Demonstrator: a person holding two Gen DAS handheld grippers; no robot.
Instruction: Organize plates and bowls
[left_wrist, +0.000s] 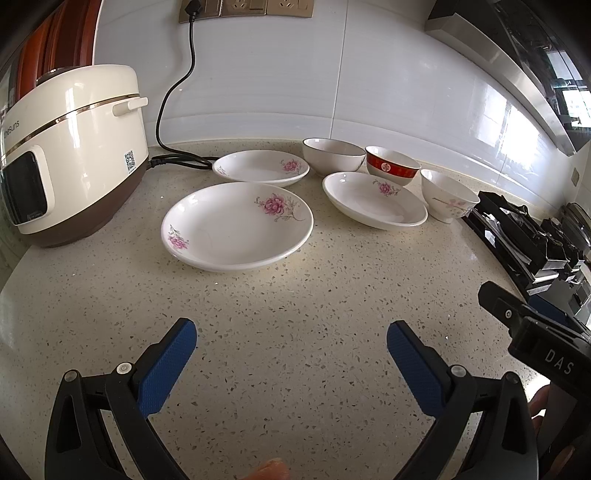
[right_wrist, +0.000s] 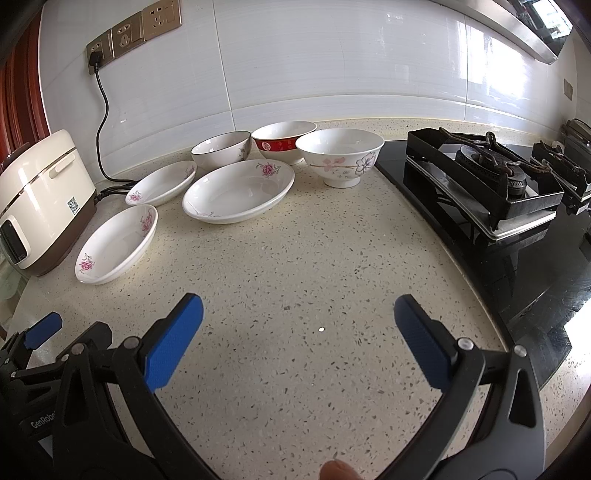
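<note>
Hovering over the speckled countertop with both tools: left gripper and right gripper, jaws spread wide on each, gripping nothing. Lying well ahead, three flowered plates: the near plate beside the rice cooker, the rear plate behind it, the right plate nearer the gas stove. Standing behind them, the dark-rimmed bowl, the red bowl and the blossom bowl.
</note>
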